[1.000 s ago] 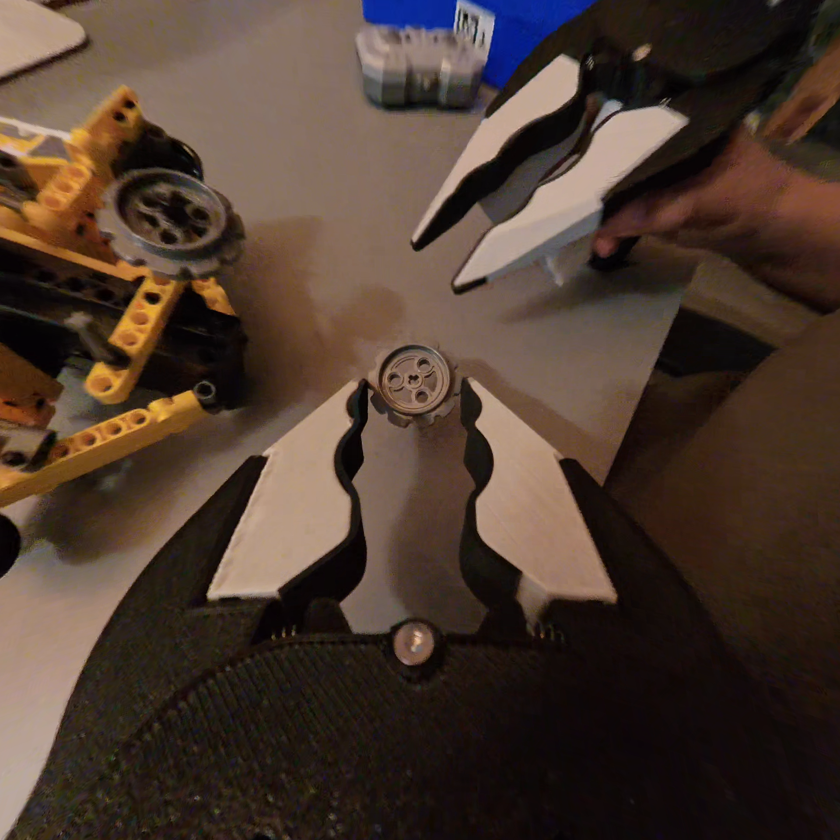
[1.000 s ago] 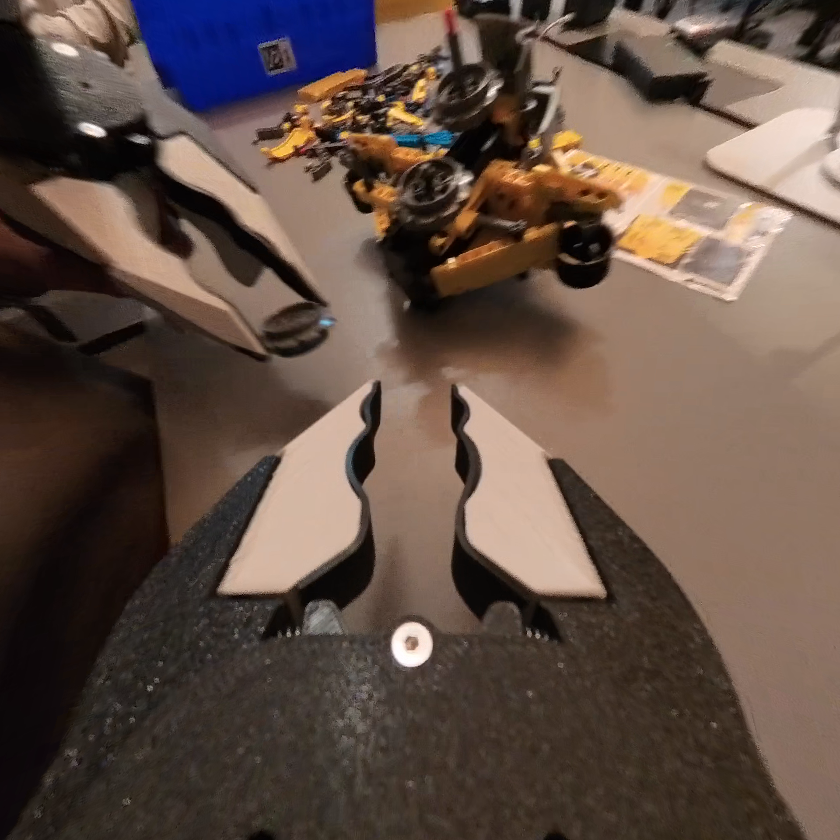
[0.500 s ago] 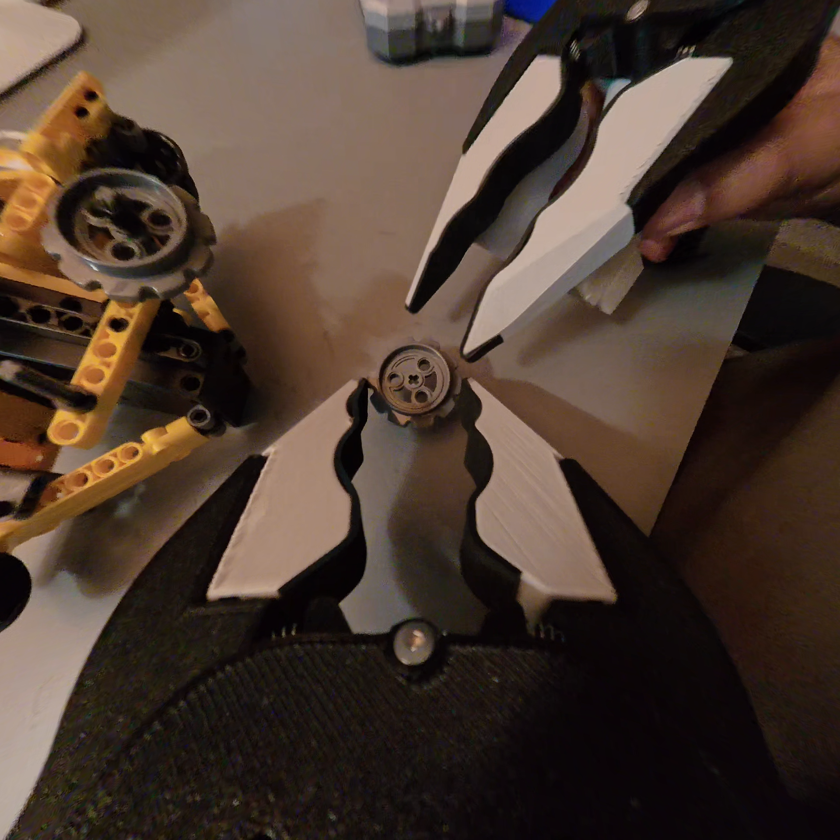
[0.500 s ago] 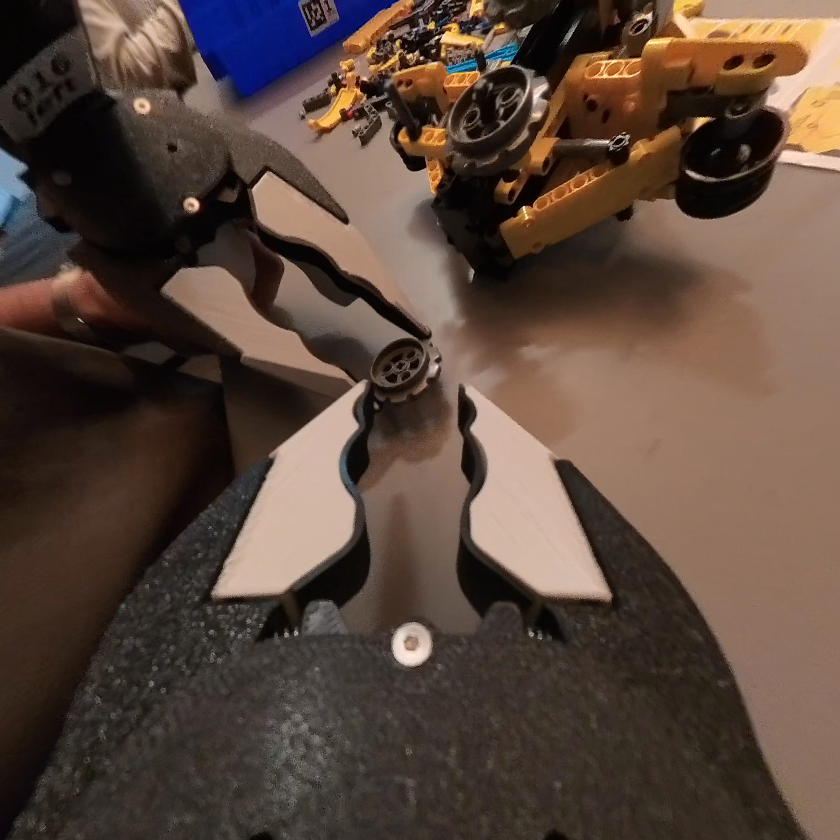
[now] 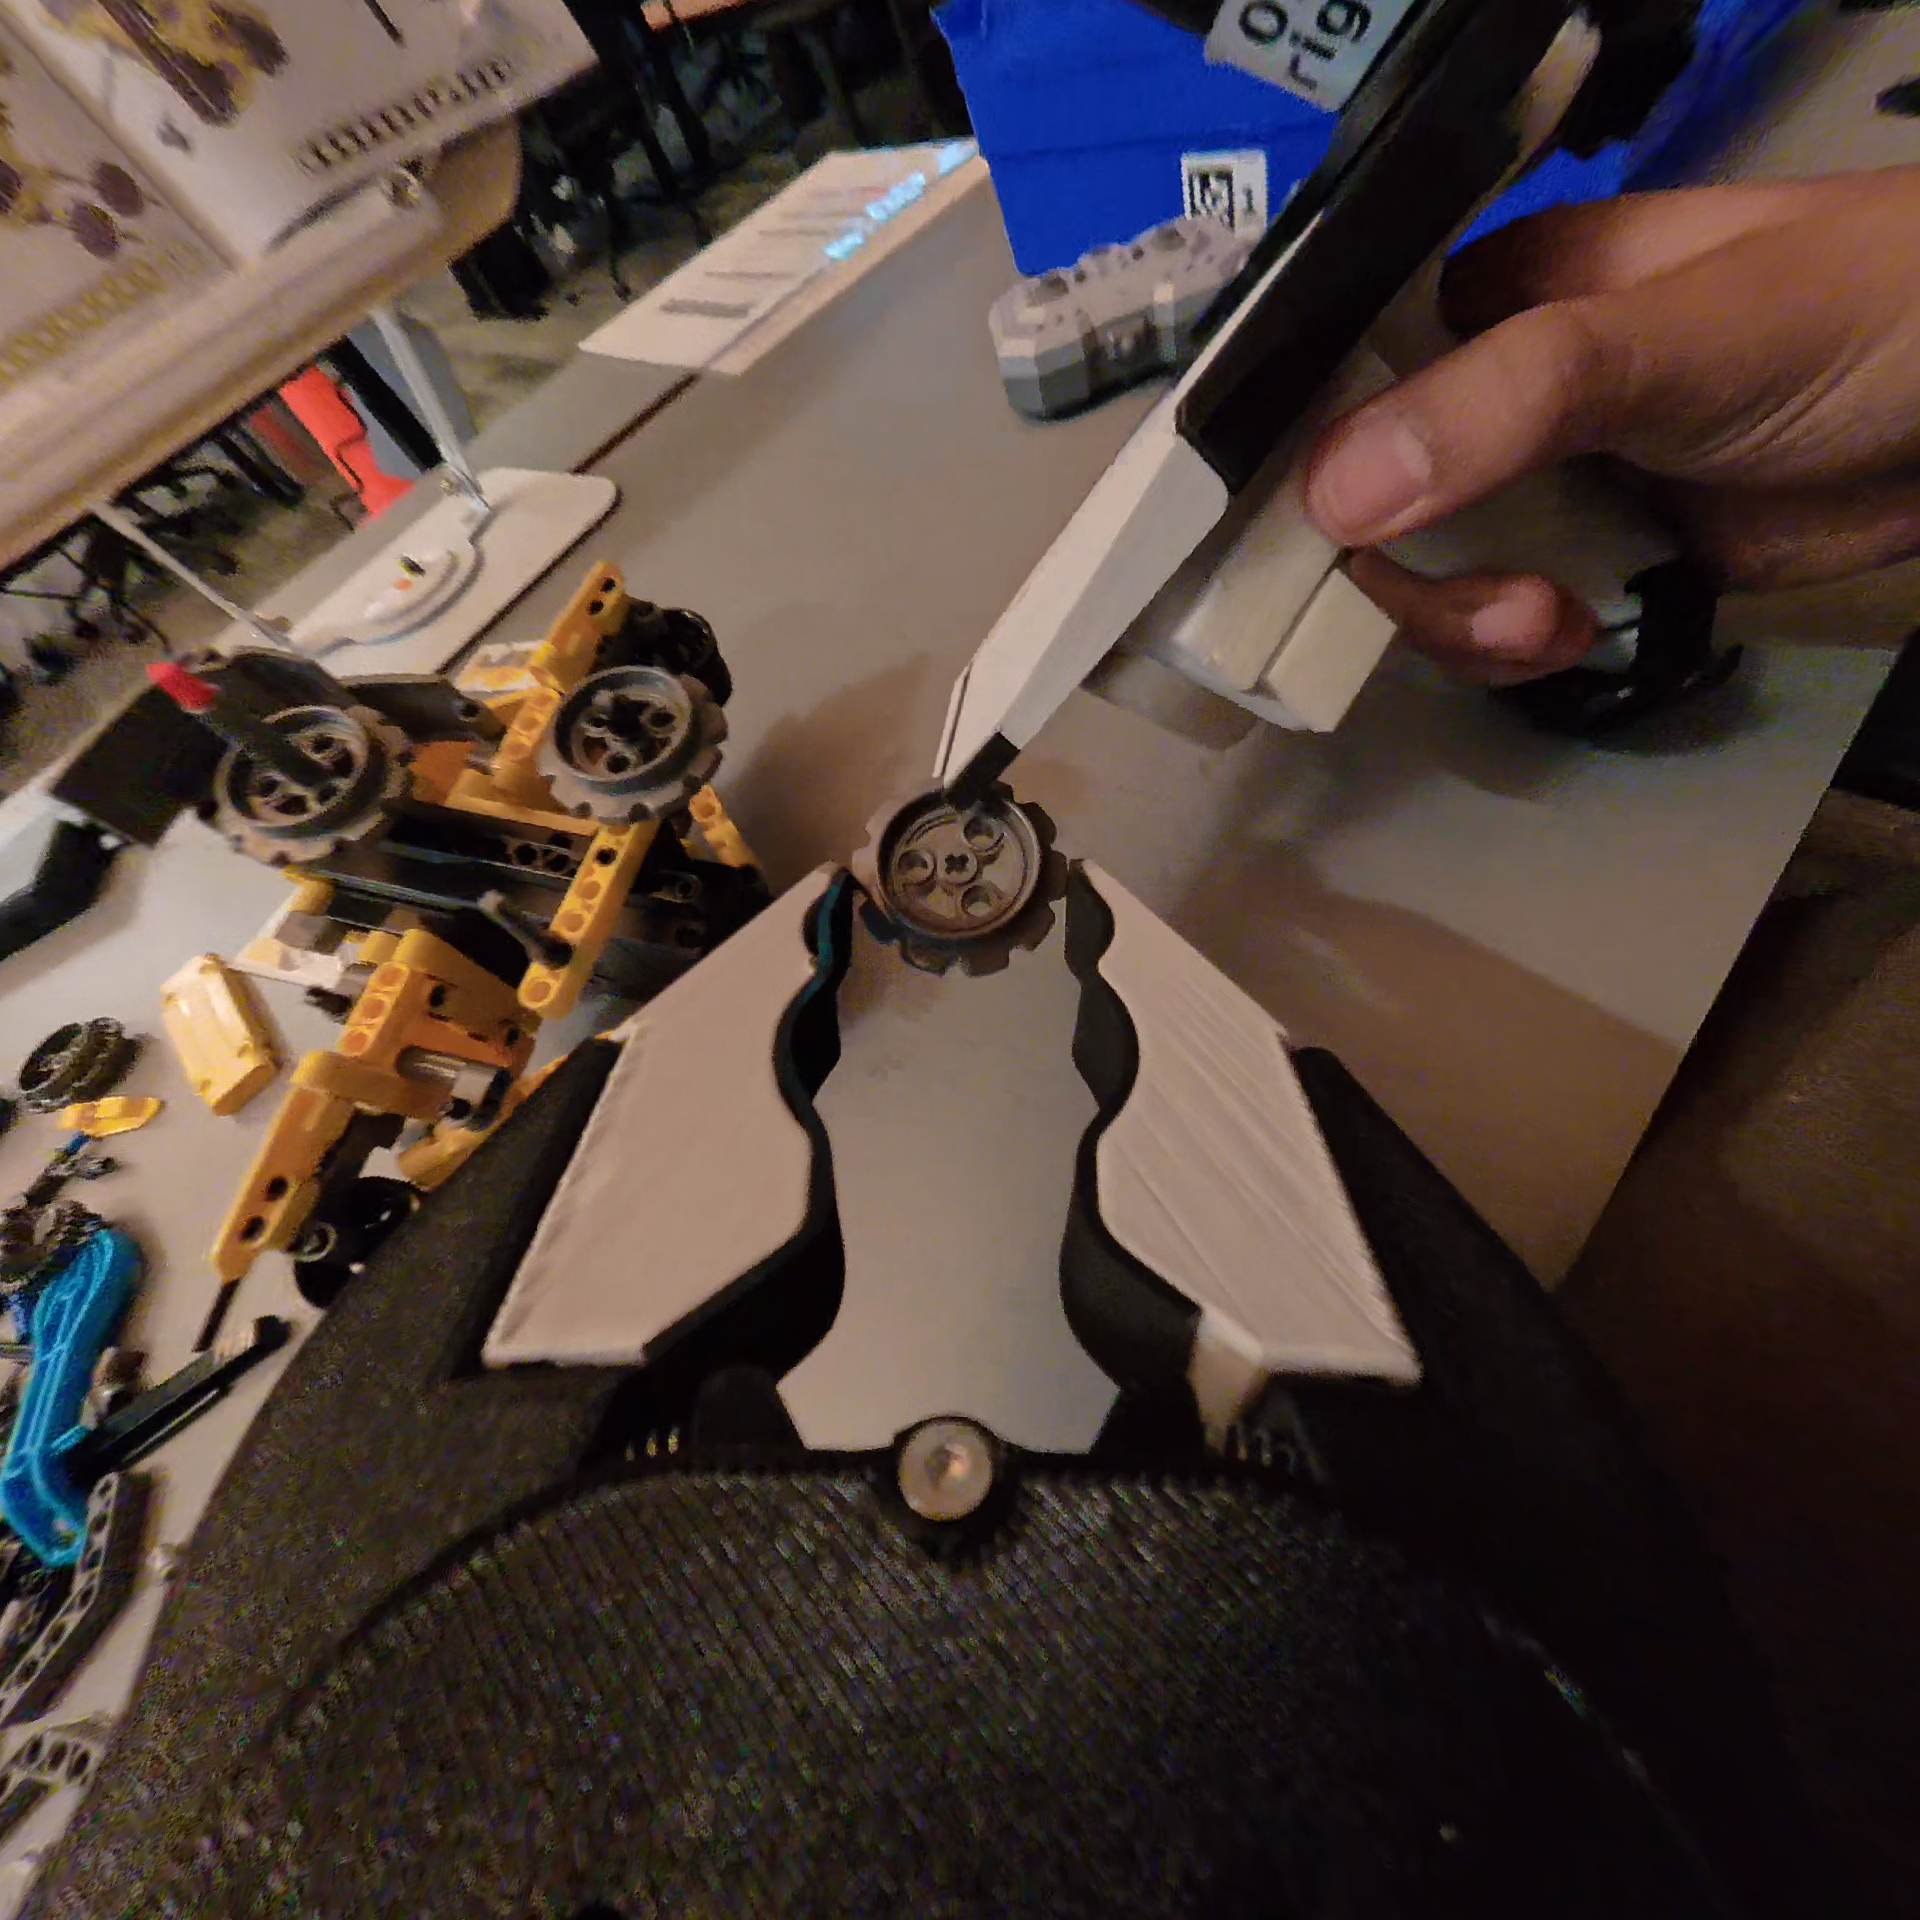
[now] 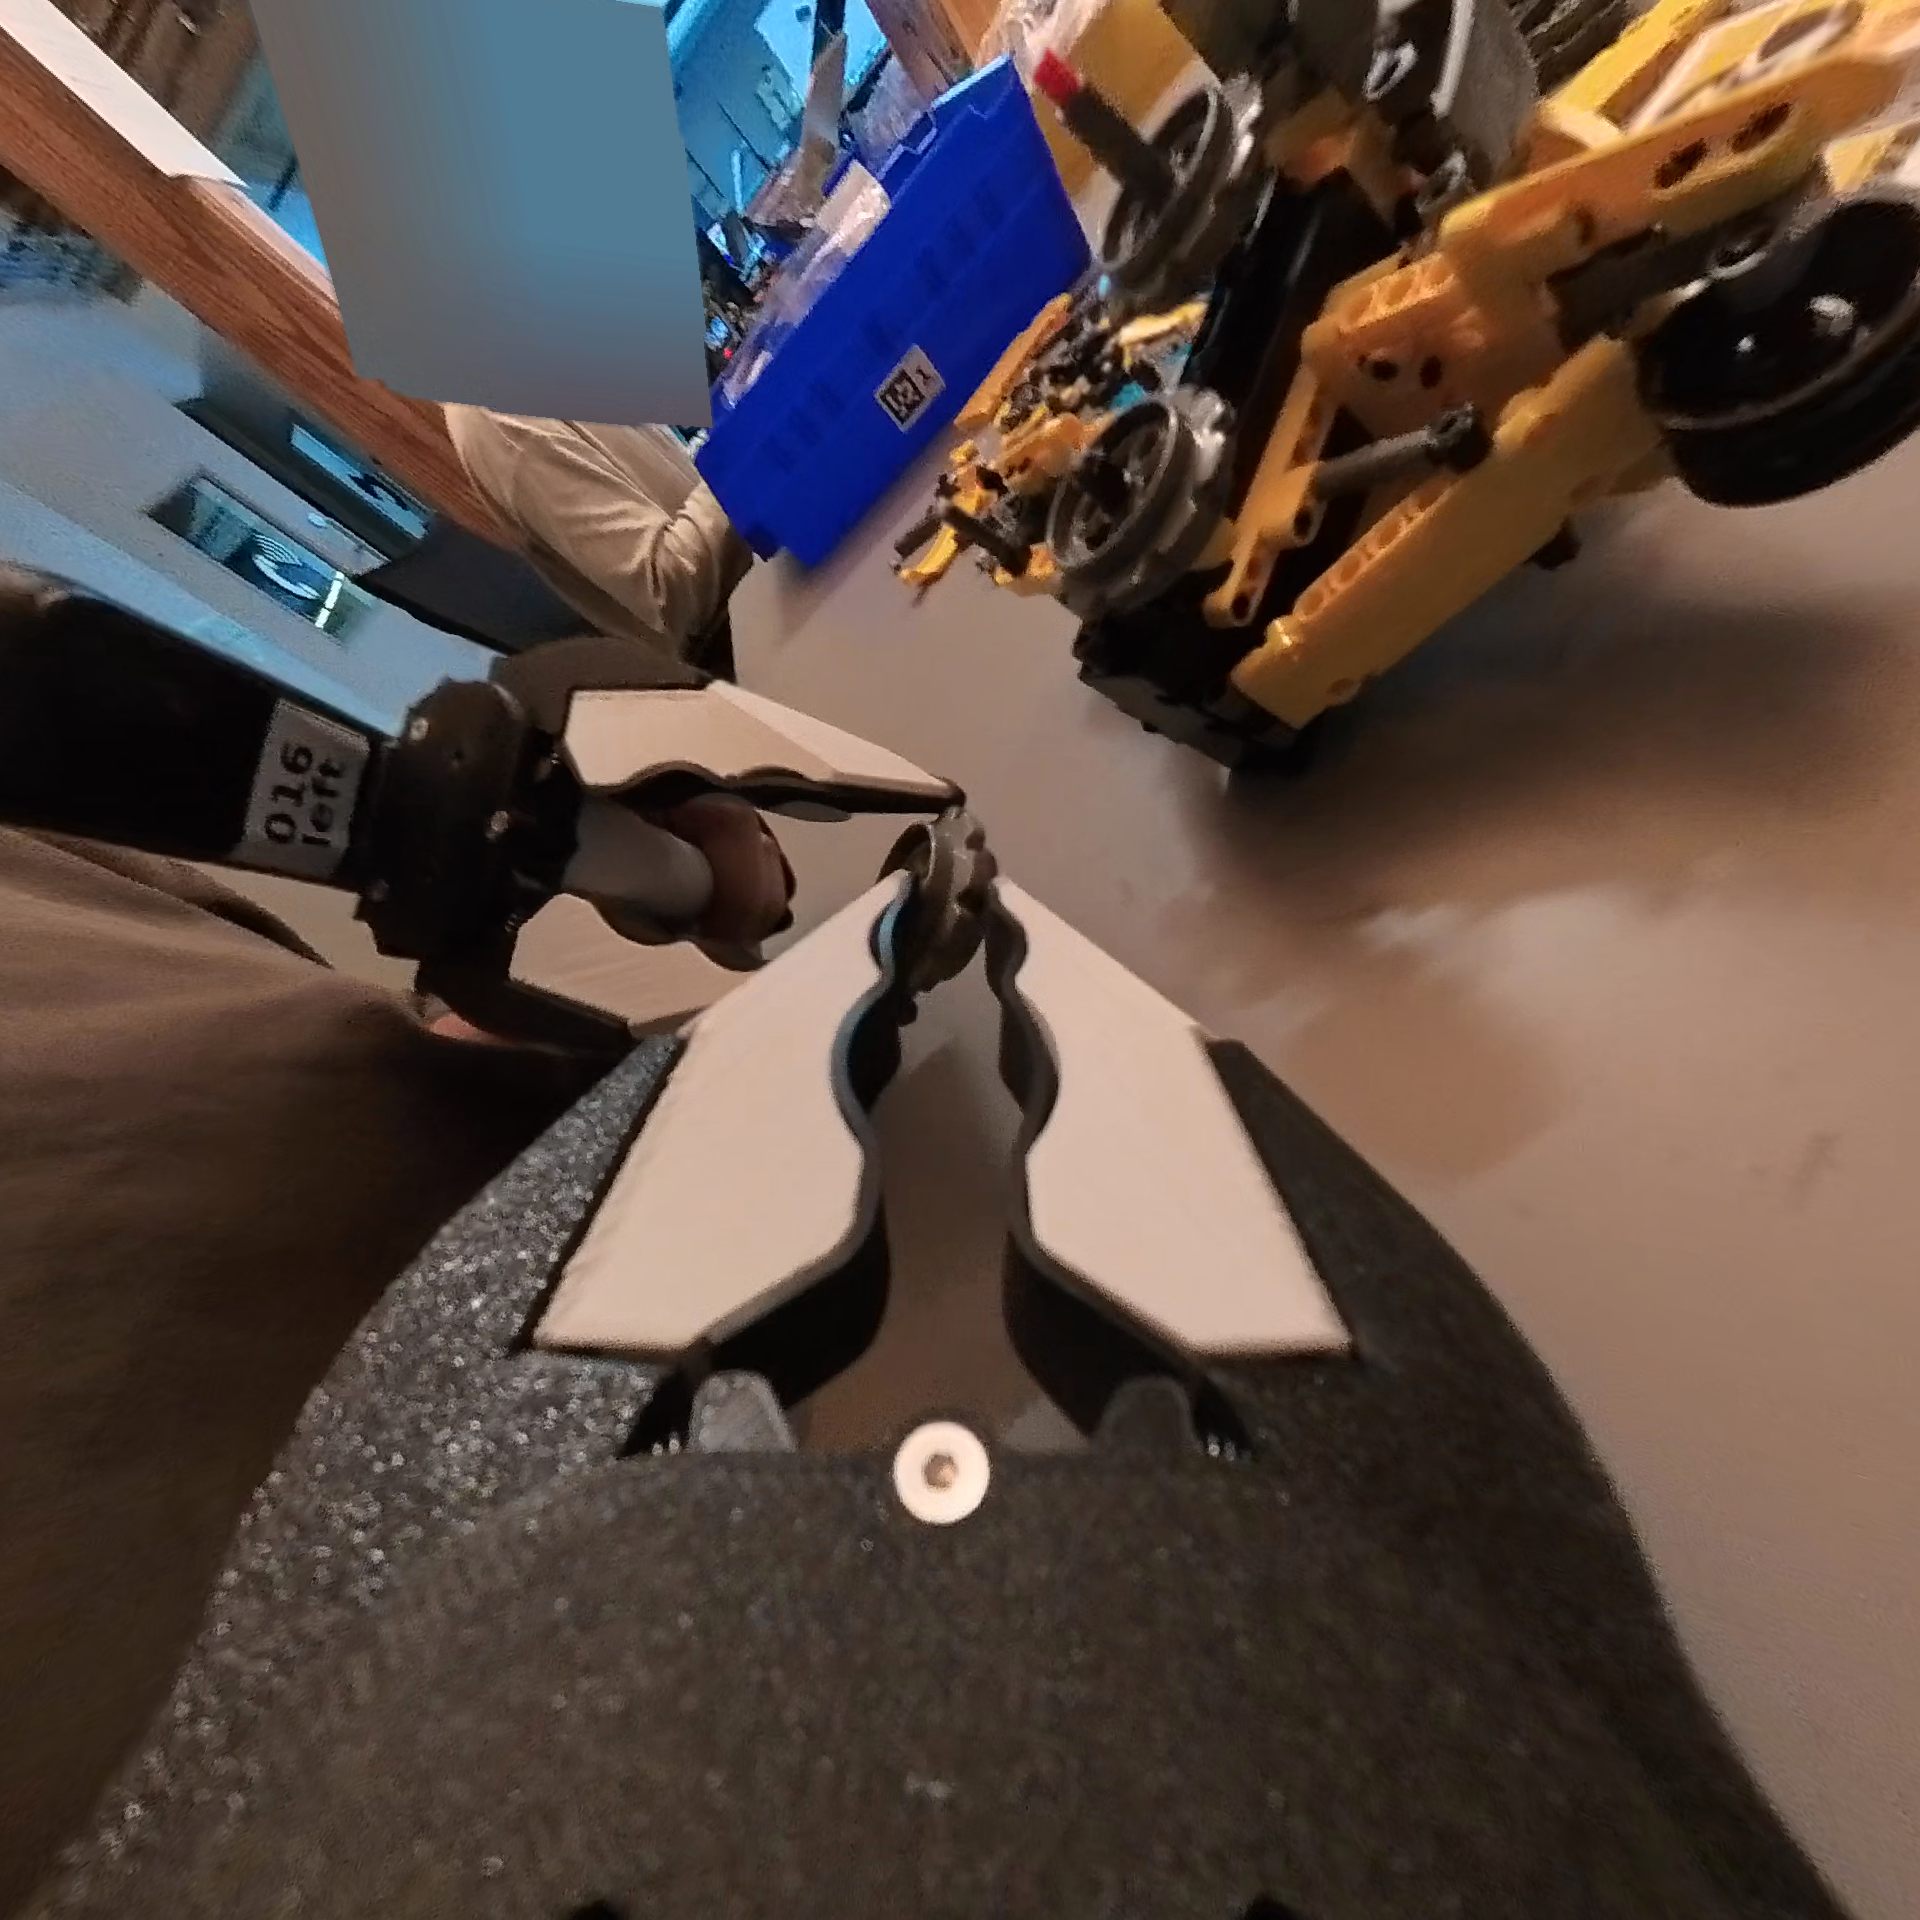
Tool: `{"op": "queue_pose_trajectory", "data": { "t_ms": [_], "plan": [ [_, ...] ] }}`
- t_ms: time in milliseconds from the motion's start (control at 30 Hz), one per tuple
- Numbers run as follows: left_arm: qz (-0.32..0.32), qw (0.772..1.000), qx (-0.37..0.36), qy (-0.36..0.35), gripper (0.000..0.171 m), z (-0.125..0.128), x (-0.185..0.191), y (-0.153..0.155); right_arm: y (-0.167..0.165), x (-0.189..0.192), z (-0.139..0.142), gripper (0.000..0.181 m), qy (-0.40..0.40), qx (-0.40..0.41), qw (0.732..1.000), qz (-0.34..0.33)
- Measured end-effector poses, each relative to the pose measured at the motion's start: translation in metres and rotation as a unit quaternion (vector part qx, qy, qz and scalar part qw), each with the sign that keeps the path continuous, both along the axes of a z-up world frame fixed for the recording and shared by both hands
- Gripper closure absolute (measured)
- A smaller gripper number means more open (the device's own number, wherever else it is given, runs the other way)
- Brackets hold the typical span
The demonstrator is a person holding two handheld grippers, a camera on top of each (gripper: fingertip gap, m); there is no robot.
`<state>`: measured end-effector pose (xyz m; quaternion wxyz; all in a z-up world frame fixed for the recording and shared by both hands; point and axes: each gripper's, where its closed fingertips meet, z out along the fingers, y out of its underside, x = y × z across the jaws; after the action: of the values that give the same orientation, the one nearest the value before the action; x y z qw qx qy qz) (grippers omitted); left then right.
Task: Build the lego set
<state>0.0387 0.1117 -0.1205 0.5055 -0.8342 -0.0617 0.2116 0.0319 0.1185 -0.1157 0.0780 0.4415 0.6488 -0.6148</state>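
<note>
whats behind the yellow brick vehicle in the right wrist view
Behind the yellow brick vehicle lies a loose pile of yellow and black pieces, with a blue bin past it. The vehicle's body covers the rest of the pile and the table beyond.

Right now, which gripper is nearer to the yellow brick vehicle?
Left. The left gripper lies just beside the yellow brick vehicle, which sits to its left; the right gripper, pinching the grey toothed wheel, reaches in from the opposite side.
</note>
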Motion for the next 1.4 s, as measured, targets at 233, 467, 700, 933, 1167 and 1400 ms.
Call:
{"op": "queue_pose_trajectory", "data": {
  "t_ms": [233,467,700,933,1167,1400],
  "plan": [
    [0.029,0.983,0.159,-0.083,0.091,0.039,-0.017,-0.026,-0.013,-0.012,0.041,0.172,0.047,-0.041,0.998,0.007],
    [0.055,0.927,0.267,-0.258,0.09,0.039,-0.053,-0.049,-0.011,-0.039,0.06,0.171,0.087,0.014,0.996,0.018],
    [0.029,0.873,0.302,-0.382,0.097,0.026,-0.063,-0.039,-0.029,-0.064,0.057,0.172,0.074,0.018,0.996,0.038],
    [0.006,0.846,0.323,-0.424,0.107,0.024,-0.069,-0.038,-0.034,-0.073,0.041,0.172,0.056,0.054,0.996,0.034],
    [-0.006,0.829,0.335,-0.447,0.114,0.021,-0.069,-0.038,-0.034,-0.072,0.037,0.172,0.038,0.068,0.996,0.039],
    [-0.017,0.822,0.337,-0.459,0.114,0.022,-0.065,-0.035,-0.033,-0.071,0.035,0.171,0.019,0.069,0.996,0.055]
  ]
}}
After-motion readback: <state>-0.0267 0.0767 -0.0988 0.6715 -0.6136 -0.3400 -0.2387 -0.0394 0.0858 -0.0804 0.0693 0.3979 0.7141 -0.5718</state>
